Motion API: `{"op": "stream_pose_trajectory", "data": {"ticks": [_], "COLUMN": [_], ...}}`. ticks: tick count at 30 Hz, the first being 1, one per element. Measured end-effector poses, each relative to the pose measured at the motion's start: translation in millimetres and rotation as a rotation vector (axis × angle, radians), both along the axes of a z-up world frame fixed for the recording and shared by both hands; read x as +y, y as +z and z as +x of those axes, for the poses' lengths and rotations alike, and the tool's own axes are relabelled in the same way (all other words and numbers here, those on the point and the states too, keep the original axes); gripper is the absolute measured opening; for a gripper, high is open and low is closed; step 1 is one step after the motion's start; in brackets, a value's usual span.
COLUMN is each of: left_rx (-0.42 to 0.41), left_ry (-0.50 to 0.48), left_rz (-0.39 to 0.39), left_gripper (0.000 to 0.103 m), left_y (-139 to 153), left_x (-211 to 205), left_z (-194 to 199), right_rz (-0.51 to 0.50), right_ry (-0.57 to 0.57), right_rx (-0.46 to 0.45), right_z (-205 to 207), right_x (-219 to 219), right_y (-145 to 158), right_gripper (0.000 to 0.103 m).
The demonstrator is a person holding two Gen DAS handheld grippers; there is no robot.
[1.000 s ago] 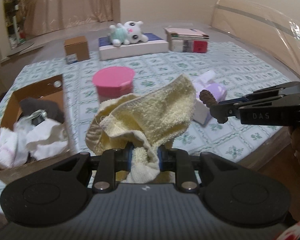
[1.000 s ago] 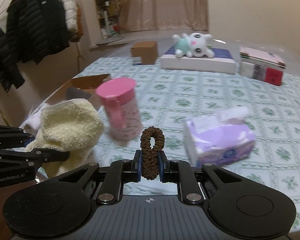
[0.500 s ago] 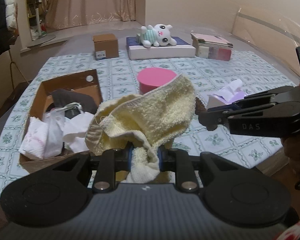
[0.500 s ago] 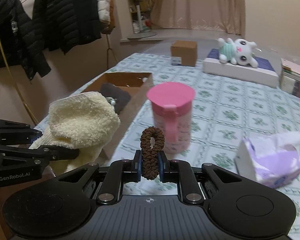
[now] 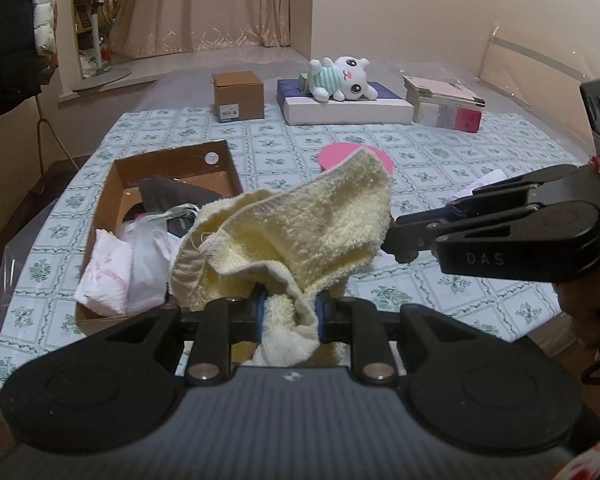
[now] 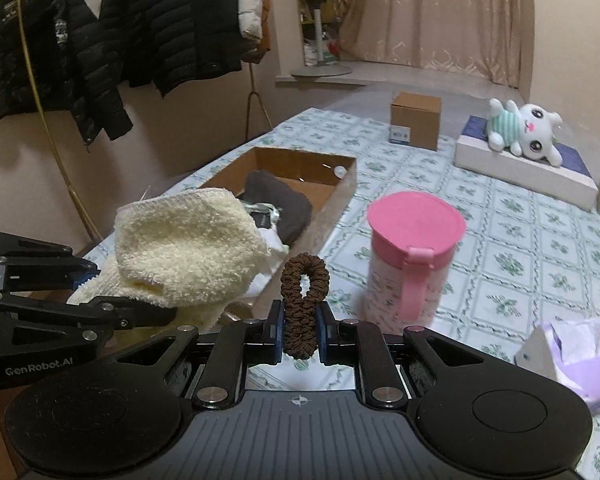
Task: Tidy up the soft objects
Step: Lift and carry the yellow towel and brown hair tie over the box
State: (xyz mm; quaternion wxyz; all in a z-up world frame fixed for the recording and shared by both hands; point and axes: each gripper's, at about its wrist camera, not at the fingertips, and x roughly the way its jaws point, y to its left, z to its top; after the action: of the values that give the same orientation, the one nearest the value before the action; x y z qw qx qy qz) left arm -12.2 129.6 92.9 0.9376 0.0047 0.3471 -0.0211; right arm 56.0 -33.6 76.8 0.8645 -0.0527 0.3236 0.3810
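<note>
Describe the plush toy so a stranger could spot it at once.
Look to the far end of the patterned tablecloth. On the flat white-and-blue box lies the plush toy, on its side. It is the only white, big-eyed animal, in a green striped outfit.

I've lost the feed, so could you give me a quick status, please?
Left gripper shut on yellow towel. Right gripper shut on brown scrunchie. Open cardboard box ahead, part full; nothing blocking.
</note>
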Motion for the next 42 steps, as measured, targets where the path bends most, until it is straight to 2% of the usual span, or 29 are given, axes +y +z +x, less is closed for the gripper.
{"op": "stream_pose_trajectory", "data": {"ticks": [10, 19, 28, 37, 42], "left_rx": [-0.04, -0.038, -0.033, -0.021, -0.02], "left_ry": [0.076, 0.067, 0.039, 0.026, 0.056], "left_rz": [-0.011, -0.006, -0.067, -0.059, -0.123], "left_gripper": [0.02, 0.02, 0.02, 0.02, 0.02], "left_y": [21, 39, 50, 57, 50], "left_x": [54, 98, 131, 156, 182], "left_z": [-1, 26, 73, 137, 183], "right_rz": [-0.009, 0.006, 0.027, 0.052, 0.07], "right_ry": [0.055, 0.083, 0.053, 0.01, -0.021], "right_rx": [-0.014, -0.012, -0.005, 0.008, 0.015], "right_z": [2, 22, 53, 94, 122], "right_x": [35, 69, 90, 116, 134], "right_y": [3, 8, 12, 12, 10], "right_gripper": [0.016, 0.016, 0.016, 0.016, 0.016]}}
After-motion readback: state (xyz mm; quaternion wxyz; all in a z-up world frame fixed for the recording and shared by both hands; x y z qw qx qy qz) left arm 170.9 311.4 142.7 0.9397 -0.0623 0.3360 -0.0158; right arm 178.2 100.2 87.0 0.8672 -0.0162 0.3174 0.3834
